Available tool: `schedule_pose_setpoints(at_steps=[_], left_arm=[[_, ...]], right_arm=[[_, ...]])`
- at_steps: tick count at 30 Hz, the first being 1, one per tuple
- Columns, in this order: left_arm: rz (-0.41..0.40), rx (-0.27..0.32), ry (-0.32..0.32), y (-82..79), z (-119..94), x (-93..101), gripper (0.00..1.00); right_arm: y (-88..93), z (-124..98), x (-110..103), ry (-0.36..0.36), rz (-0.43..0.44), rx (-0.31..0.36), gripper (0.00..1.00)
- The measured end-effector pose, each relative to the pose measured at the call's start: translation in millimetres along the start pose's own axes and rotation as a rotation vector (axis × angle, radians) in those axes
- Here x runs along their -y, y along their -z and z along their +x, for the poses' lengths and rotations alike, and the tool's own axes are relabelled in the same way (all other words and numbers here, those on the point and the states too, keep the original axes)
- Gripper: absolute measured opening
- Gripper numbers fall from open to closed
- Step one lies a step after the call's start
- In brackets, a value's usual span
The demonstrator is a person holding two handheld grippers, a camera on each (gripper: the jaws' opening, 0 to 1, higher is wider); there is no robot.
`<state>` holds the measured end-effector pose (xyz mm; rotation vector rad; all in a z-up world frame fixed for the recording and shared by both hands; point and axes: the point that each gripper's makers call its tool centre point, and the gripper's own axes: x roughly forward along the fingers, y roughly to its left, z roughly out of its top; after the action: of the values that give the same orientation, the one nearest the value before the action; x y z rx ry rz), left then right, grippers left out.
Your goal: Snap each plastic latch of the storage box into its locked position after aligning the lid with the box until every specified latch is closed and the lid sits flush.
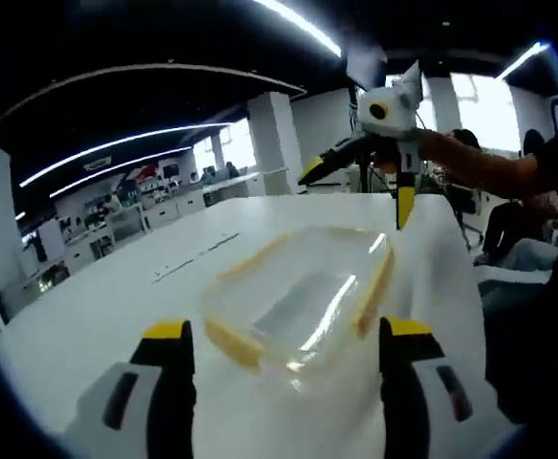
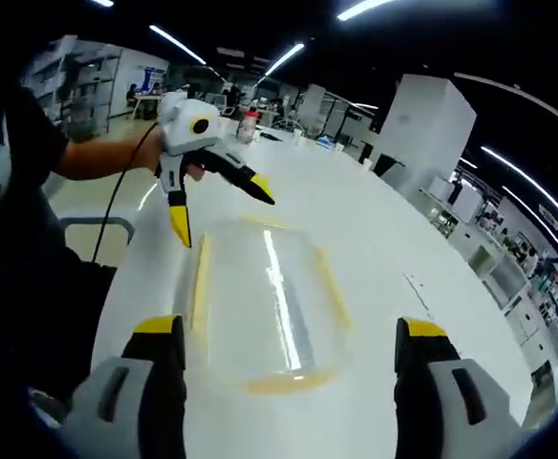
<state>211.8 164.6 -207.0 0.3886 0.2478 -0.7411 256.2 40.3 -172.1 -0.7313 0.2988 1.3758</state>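
Tool astride seemingly lidded storage box.

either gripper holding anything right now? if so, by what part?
Nothing held. Left gripper and right gripper are both open, poised apart from the storage box on the table.

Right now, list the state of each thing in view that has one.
Box: lid on, resting on the table; blur hides whether the latches are locked.
Left gripper: open, holding nothing, box ahead of its fingers.
Right gripper: open, holding nothing, box ahead of its fingers.
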Motion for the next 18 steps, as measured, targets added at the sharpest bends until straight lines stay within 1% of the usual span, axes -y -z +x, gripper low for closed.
schedule_pose_setpoints(at_steps=[1, 2, 3, 5, 6, 7, 9, 10, 11, 12, 14, 15, 16, 18], left_arm=[[0.017, -0.016, -0.006, 3.4, 1, 0.9, 0.79], [0.051, -0.026, -0.022, 7.0, 1, -0.4, 0.79], [0.057, -0.022, -0.023, 8.0, 3, 1.5, 0.79], [0.041, -0.015, -0.015, 10.3, 6, 4.2, 0.79], [0.034, -0.015, -0.016, 12.1, 7, 4.6, 0.79], [0.035, -0.014, -0.020, 13.9, 8, 5.4, 0.79], [0.048, -0.012, -0.045, 15.9, 8, 0.3, 0.78], [0.056, -0.007, -0.055, 16.5, 9, 0.9, 0.78], [0.056, -0.004, -0.056, 17.6, 10, 2.5, 0.78], [0.036, 0.005, -0.056, 18.6, 10, 3.1, 0.78], [0.005, 0.032, -0.066, 17.7, 10, 2.6, 0.78], [-0.006, 0.049, -0.078, 16.7, 9, 1.3, 0.78], [-0.013, 0.063, -0.087, 14.9, 8, 5.6, 0.78], [-0.030, 0.077, -0.105, 15.6, 5, 6.8, 0.78]], right_arm=[[-0.5, 1, -2, -0.020, -0.014, -0.010, 0.92], [-0.4, 3, -4, -0.054, -0.037, -0.037, 0.93], [-0.2, 5, -6, -0.077, -0.054, -0.054, 0.93], [-0.5, 8, -5, -0.091, -0.071, -0.078, 0.93], [0.7, 10, -6, -0.122, -0.088, -0.104, 0.93], [0.2, 12, -8, -0.137, -0.092, -0.111, 0.93], [2.7, 14, -7, -0.165, -0.102, -0.141, 0.92], [3.7, 15, -6, -0.175, -0.109, -0.154, 0.92], [4.3, 17, -4, -0.178, -0.113, -0.160, 0.92], [4.2, 19, -3, -0.188, -0.116, -0.164, 0.92], [0.4, 21, -9, -0.237, -0.104, -0.145, 0.92], [-0.2, 22, -11, -0.257, -0.091, -0.146, 0.92], [-1.0, 25, -10, -0.274, -0.090, -0.147, 0.92], [-2.0, 29, -8, -0.298, -0.088, -0.163, 0.92]])
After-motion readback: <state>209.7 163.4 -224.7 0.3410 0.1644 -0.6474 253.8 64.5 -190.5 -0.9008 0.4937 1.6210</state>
